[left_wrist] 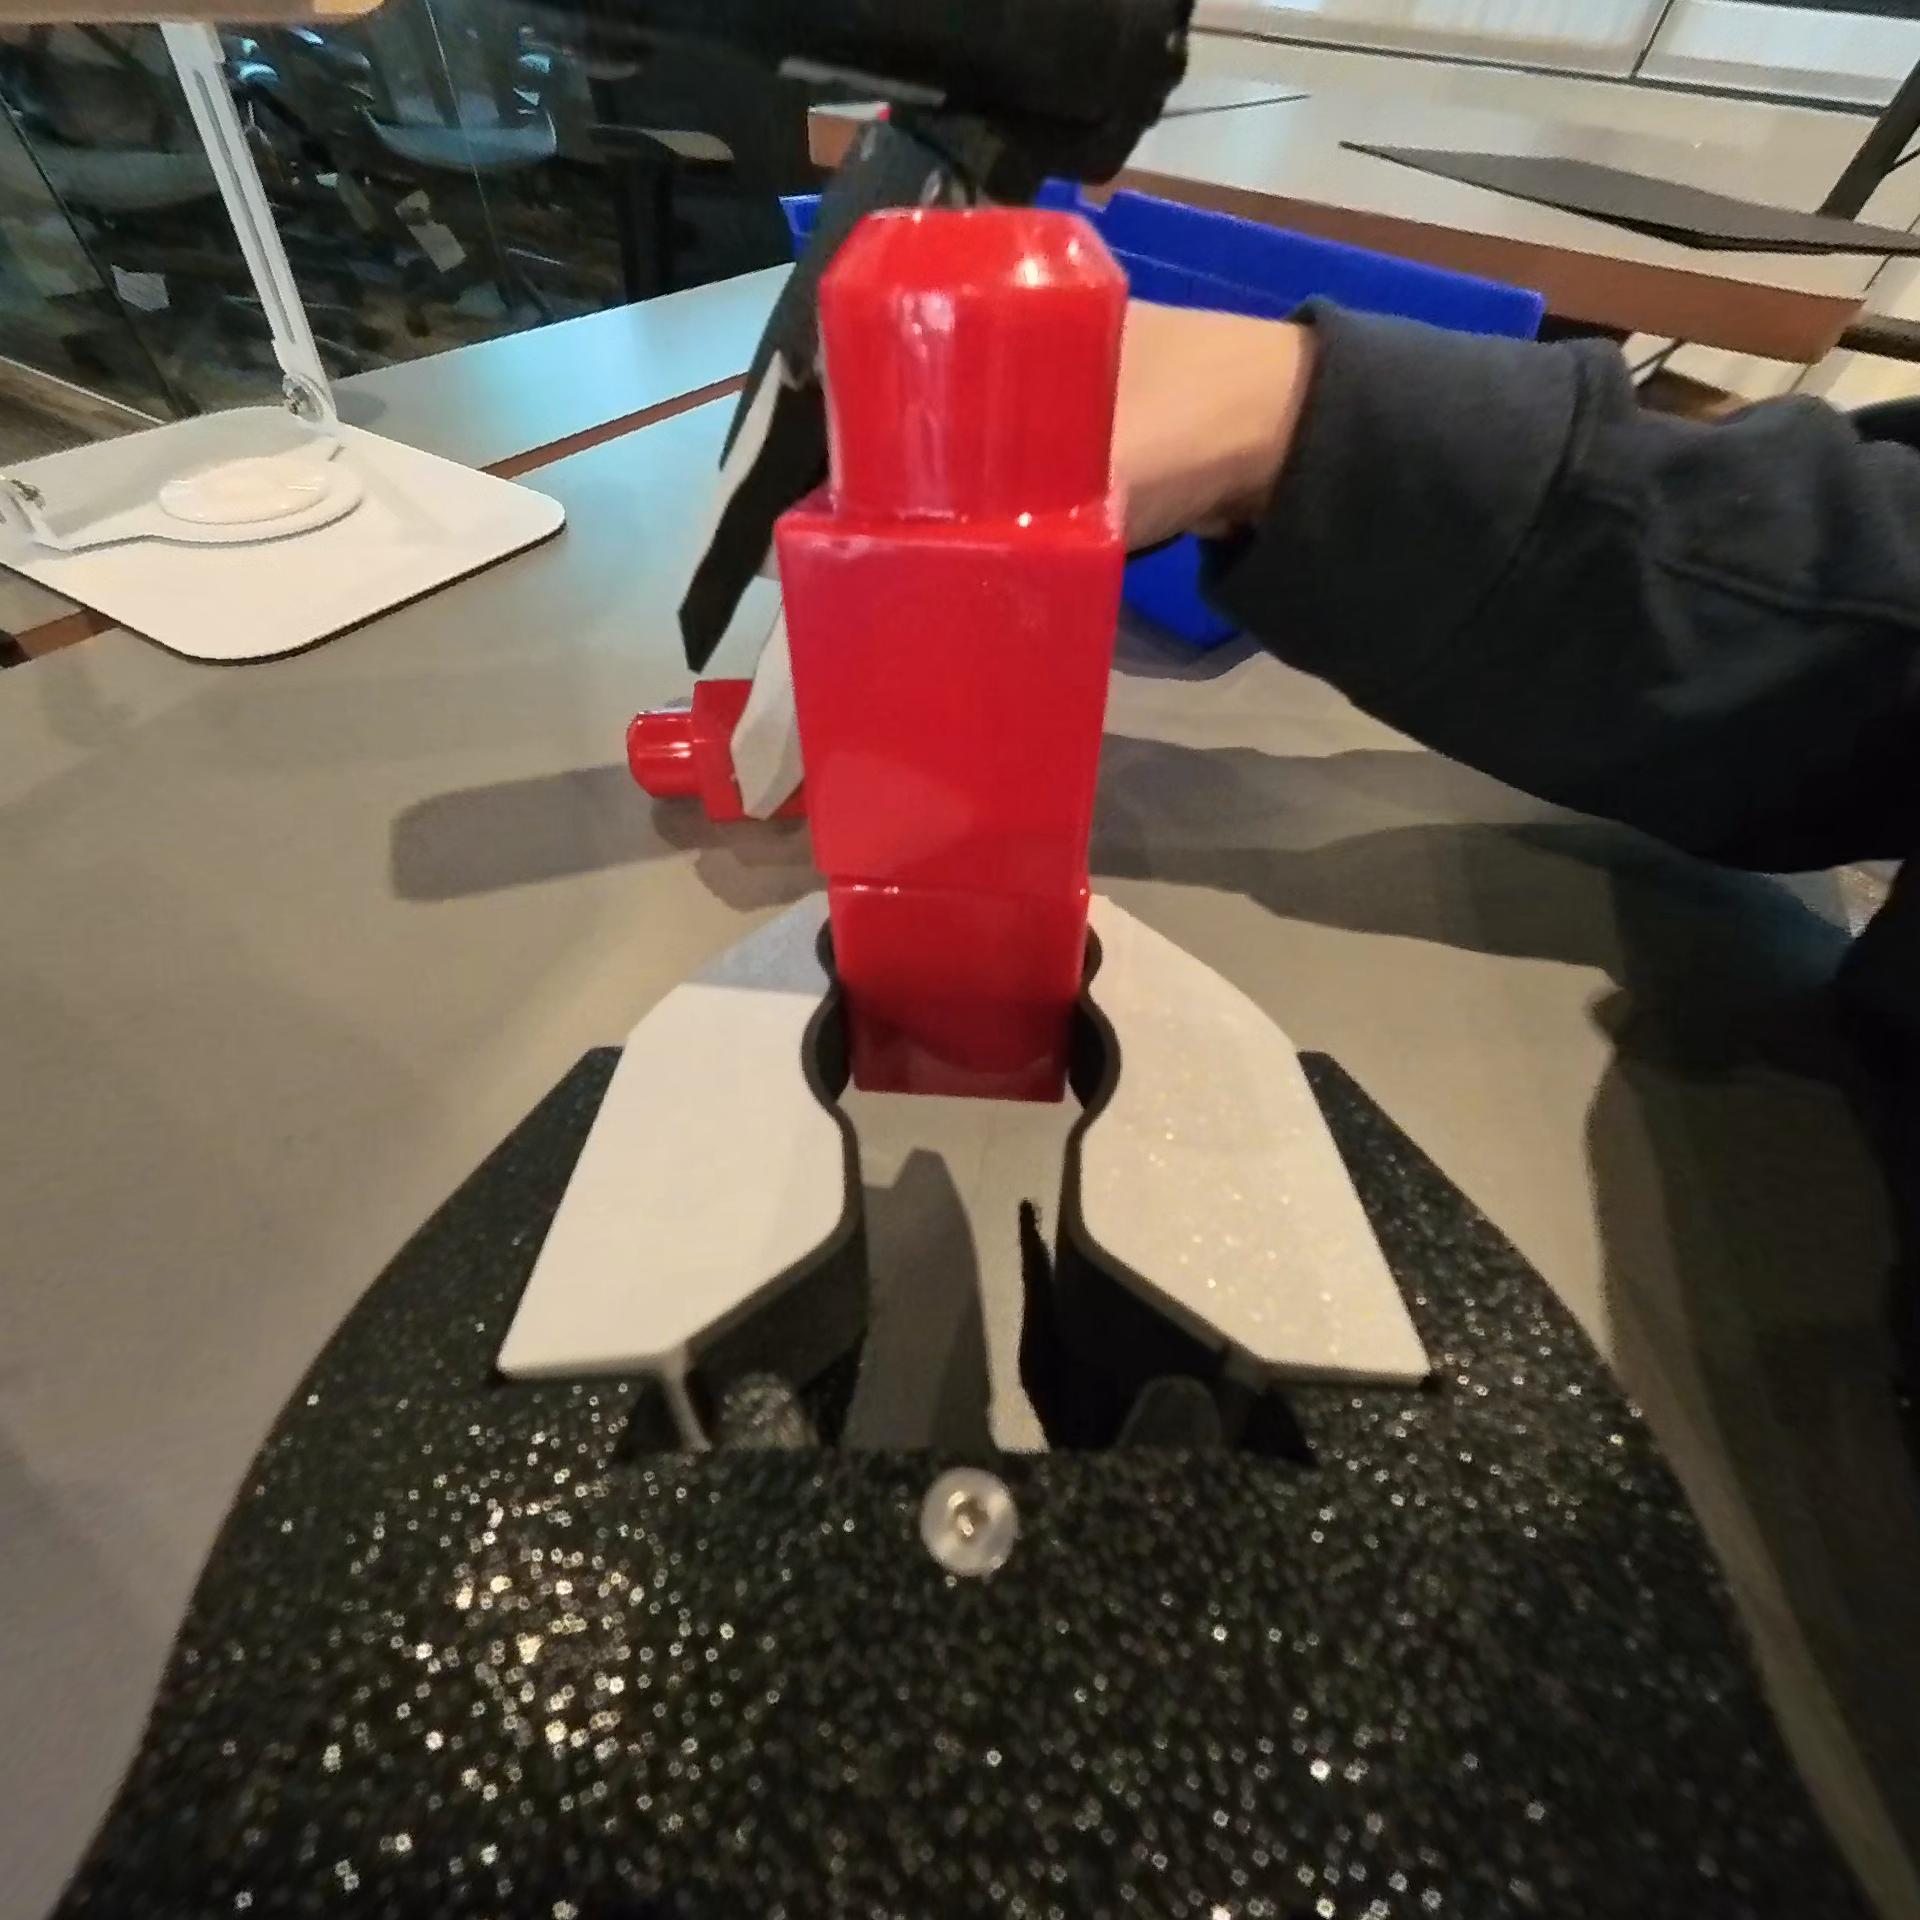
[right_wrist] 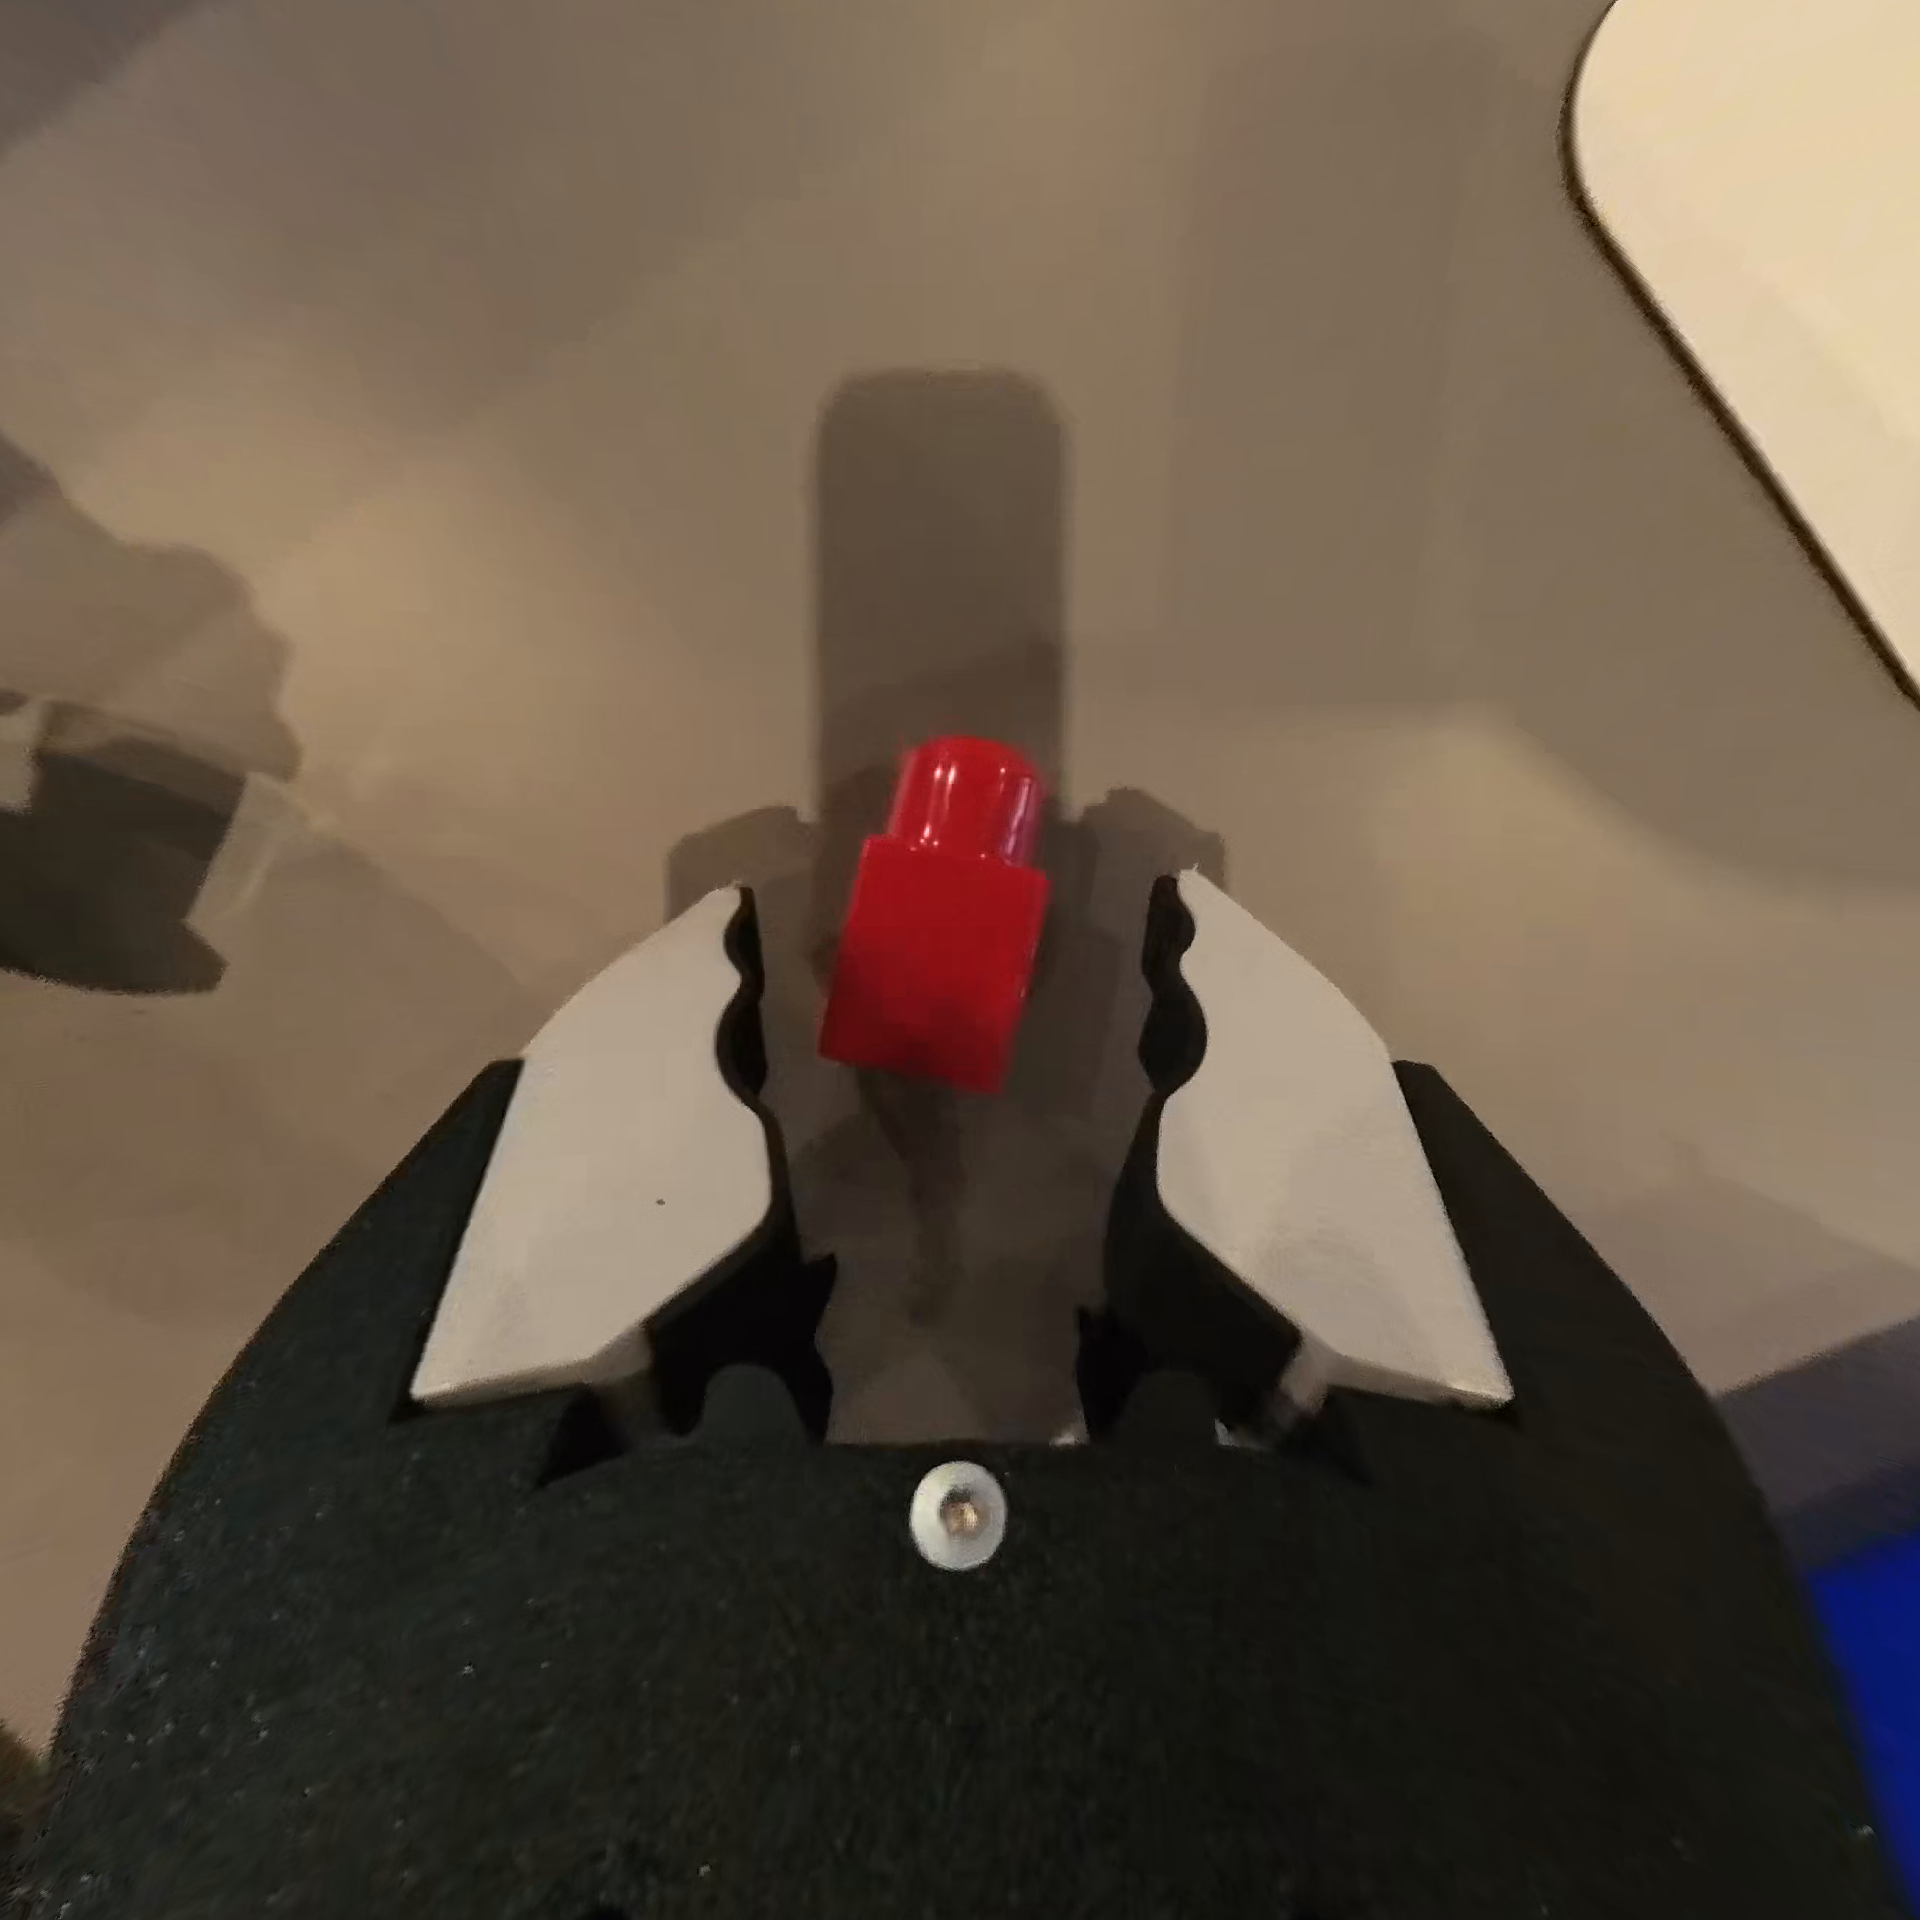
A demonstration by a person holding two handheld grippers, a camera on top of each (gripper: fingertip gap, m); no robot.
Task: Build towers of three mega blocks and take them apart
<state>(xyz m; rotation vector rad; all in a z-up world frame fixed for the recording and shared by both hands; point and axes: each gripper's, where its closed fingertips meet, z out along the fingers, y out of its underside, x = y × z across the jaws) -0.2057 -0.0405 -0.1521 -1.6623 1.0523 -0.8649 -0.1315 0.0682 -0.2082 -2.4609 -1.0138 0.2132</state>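
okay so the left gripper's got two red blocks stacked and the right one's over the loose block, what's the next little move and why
Probably lower the right gripper and close it on the loose red block. Its jaws stand open either side of that block, which lies on its side on the table, while the left gripper holds a stack of only two.

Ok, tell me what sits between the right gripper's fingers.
In the right wrist view, a loose red block lies on its side on the table between the open right gripper's fingers, touching neither.

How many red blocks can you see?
3: two stacked, the lower block clamped in the left gripper under the upper block; a loose block lying on the table.
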